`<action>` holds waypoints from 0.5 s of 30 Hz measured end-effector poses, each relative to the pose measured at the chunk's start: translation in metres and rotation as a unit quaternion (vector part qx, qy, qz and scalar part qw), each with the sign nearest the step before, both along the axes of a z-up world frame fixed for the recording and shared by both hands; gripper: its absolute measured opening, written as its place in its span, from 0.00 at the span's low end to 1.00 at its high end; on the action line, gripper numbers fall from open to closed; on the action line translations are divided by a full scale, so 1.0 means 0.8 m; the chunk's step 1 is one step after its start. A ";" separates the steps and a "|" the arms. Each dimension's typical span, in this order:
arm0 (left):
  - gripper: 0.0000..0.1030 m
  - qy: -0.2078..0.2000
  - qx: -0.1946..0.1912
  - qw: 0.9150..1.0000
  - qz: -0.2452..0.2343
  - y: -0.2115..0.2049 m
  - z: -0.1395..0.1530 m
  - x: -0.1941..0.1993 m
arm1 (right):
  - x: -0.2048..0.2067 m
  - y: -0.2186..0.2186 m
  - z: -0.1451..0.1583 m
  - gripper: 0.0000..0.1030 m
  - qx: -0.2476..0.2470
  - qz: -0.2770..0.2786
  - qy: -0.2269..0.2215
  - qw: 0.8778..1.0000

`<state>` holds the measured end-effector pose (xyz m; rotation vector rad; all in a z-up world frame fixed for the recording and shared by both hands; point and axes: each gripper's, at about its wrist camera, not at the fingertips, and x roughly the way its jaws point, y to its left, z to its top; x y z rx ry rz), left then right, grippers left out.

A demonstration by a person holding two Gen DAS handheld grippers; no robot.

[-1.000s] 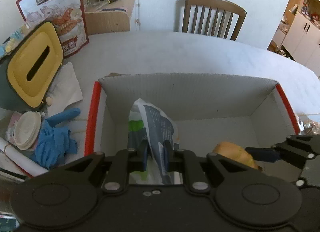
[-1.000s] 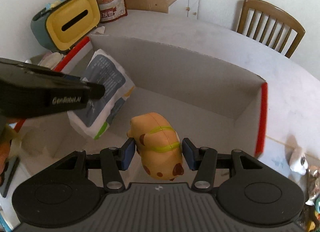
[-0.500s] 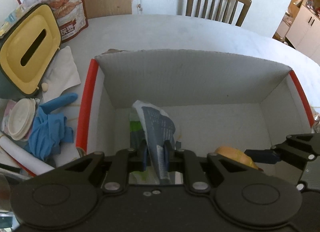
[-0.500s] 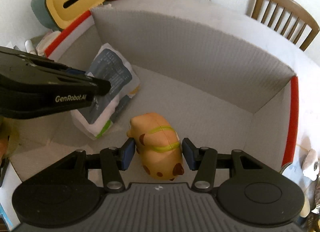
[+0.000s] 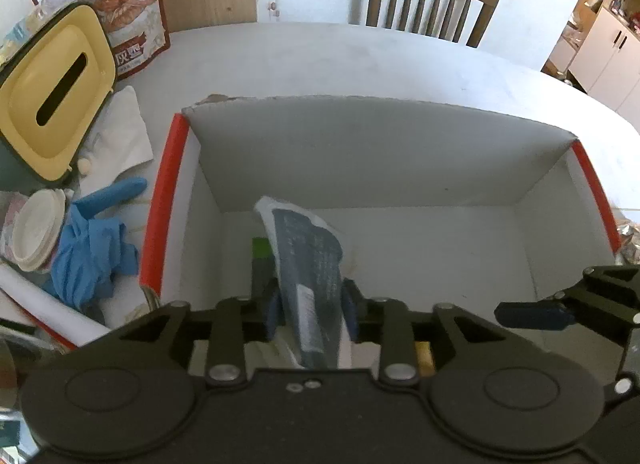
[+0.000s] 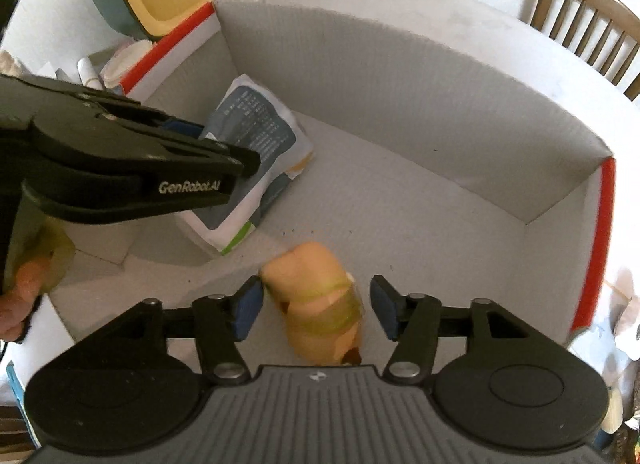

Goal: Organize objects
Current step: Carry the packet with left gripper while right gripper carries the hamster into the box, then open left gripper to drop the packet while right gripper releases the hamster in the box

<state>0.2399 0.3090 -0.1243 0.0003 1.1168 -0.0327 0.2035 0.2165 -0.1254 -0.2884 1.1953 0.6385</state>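
Both of my grippers point steeply down into the open white cardboard box with red-edged flaps (image 5: 160, 204), which sits on the pale table (image 5: 360, 60).

In my left gripper (image 5: 310, 310) stands the grey-and-white printed snack pouch with a green corner (image 5: 308, 252). Its long axis runs away from me towards the box's far wall, the far end tipped up. The jaws have just been opening and now stand apart on either side of the pouch; I see no squeeze on it.

My right gripper (image 6: 316, 306) is spread, its jaws also just opened, clear of the soft orange animal-shaped toy with a yellow-green band (image 6: 320, 300) between them. The toy is blurred. Its long axis points away from me, along the fingers.

Both things are inside the box, pouch to the left, toy to the right. Outside the left flap lie crumpled blue gloves (image 5: 92, 248) and a yellow-lidded tissue box (image 5: 52, 96).
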 end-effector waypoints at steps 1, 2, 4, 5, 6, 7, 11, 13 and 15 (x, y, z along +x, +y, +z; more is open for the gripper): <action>0.35 -0.001 -0.001 1.000 -0.001 -0.001 0.000 -0.002 | -0.001 -0.003 0.003 0.60 0.003 -0.002 -0.001 1.000; 0.37 -0.002 -0.001 1.000 -0.002 -0.002 0.001 -0.004 | -0.003 -0.006 0.006 0.60 0.005 -0.003 -0.002 1.000; 0.40 -0.004 -0.003 1.000 -0.004 -0.003 0.003 -0.007 | -0.009 -0.014 0.015 0.60 0.013 -0.010 -0.007 1.000; 0.43 -0.005 -0.005 1.000 -0.004 -0.003 0.005 -0.010 | -0.006 -0.015 0.020 0.60 0.019 -0.012 -0.010 1.000; 0.46 -0.008 -0.007 1.000 -0.004 -0.004 0.007 -0.013 | -0.006 -0.015 0.022 0.60 0.023 -0.014 -0.013 1.000; 0.47 -0.011 -0.008 1.000 -0.005 -0.006 0.011 -0.015 | -0.008 -0.021 0.027 0.61 0.026 -0.017 -0.018 0.999; 0.53 -0.028 -0.013 0.999 -0.011 -0.013 0.026 -0.026 | -0.016 -0.036 0.044 0.67 0.045 -0.032 -0.031 0.998; 0.54 -0.036 -0.017 0.999 -0.015 -0.017 0.035 -0.031 | -0.019 -0.045 0.052 0.67 0.050 -0.038 -0.034 0.997; 0.57 -0.046 -0.018 0.999 -0.020 -0.021 0.043 -0.037 | -0.025 -0.053 0.060 0.67 0.057 -0.045 -0.041 0.997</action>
